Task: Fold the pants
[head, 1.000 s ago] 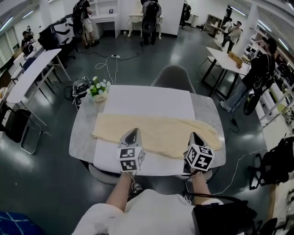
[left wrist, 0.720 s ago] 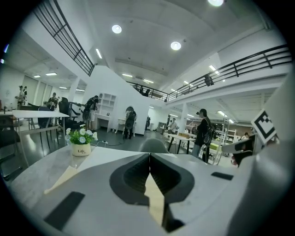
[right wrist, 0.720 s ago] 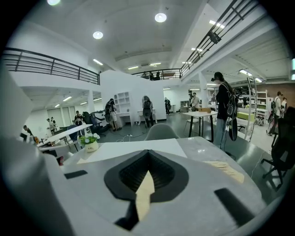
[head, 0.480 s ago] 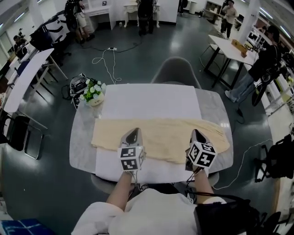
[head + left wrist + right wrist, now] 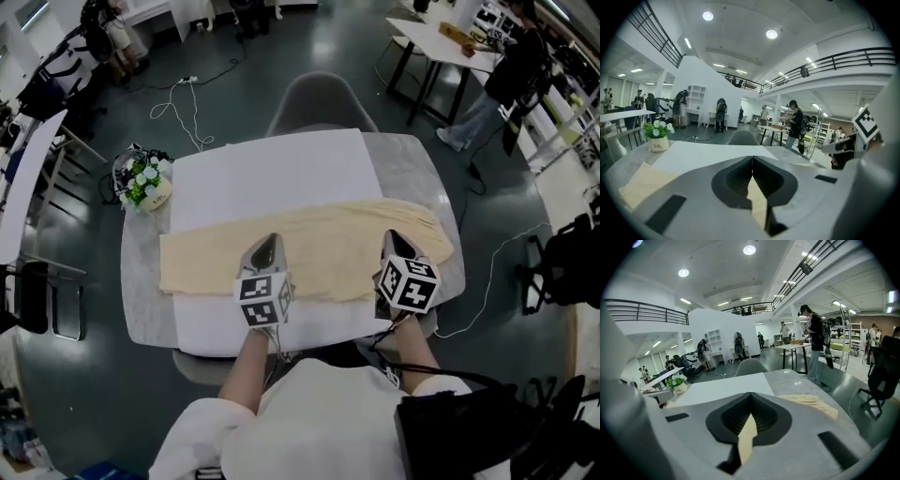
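Looking steeply down from the head view, a grey table [image 5: 139,281] stands in a large open workroom, with a white sheet [image 5: 272,169] spread over its middle. The pants [image 5: 319,246], cream-coloured, lie flat across the sheet from left to right. They reach onto the bare tabletop at both ends, and the right end tapers toward the table's right edge. A small pot of flowers [image 5: 145,183] sits on the far left corner, apart from the pants. A grey chair [image 5: 319,98] is pushed in at the far side.

The person's forearms [image 5: 248,361] reach in from the bottom of the view, each holding a gripper. The left gripper [image 5: 269,240] is over the pants a little left of the middle, its tips pointing away from the person. The right gripper [image 5: 391,236] is over the pants toward their right end, well apart from the left one.

In the left gripper view the jaws are clenched, tips meeting in a thin line. A sliver of cream cloth shows in the slot behind the tips. In the right gripper view the jaws are likewise pressed together, with a cream strip visible in the gap behind them. The pants' right end lies on the table beyond. Whether either pair of tips touches the cloth cannot be told.

Other people [image 5: 502,75] stand in the background.
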Available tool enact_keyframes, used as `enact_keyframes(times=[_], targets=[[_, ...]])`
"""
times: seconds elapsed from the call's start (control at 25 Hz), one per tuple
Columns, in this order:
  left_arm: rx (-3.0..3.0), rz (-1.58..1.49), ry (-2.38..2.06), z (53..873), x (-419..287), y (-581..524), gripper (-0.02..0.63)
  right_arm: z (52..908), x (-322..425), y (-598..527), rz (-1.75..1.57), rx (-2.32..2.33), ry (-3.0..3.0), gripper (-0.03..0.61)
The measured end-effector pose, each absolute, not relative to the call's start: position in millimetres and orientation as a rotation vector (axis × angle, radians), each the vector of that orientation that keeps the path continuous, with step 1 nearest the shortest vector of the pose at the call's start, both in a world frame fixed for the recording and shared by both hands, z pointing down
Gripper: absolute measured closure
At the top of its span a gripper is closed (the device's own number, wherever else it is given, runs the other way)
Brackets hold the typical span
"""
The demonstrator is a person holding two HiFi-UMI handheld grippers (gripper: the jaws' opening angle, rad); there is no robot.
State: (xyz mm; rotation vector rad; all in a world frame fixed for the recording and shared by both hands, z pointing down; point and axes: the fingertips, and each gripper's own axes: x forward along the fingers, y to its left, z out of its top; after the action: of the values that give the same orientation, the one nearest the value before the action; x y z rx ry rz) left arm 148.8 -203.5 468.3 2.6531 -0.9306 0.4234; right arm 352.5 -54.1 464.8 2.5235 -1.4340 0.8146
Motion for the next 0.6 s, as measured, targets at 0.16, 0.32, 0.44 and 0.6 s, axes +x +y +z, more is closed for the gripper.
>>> enact_keyframes(times=[0.16, 0.32, 0.44, 0.6], targets=[[2.691, 0.457, -0.789, 481, 198, -179, 0.604, 471, 386, -7, 0.834, 2.609, -1.291, 0.586], [2.726, 0.479, -0.645, 487, 254, -146, 0.604, 476, 425, 48, 0.855, 2.689, -1.145, 0.586], [2.761, 0.506, -0.529, 492, 292, -116, 0.604, 481, 449, 90, 0.878, 2.751, -1.03, 0.586], [2.778, 0.548, -0.423, 501, 336, -83, 0.604, 492, 479, 135, 0.913, 2.802, -0.922, 0.586]])
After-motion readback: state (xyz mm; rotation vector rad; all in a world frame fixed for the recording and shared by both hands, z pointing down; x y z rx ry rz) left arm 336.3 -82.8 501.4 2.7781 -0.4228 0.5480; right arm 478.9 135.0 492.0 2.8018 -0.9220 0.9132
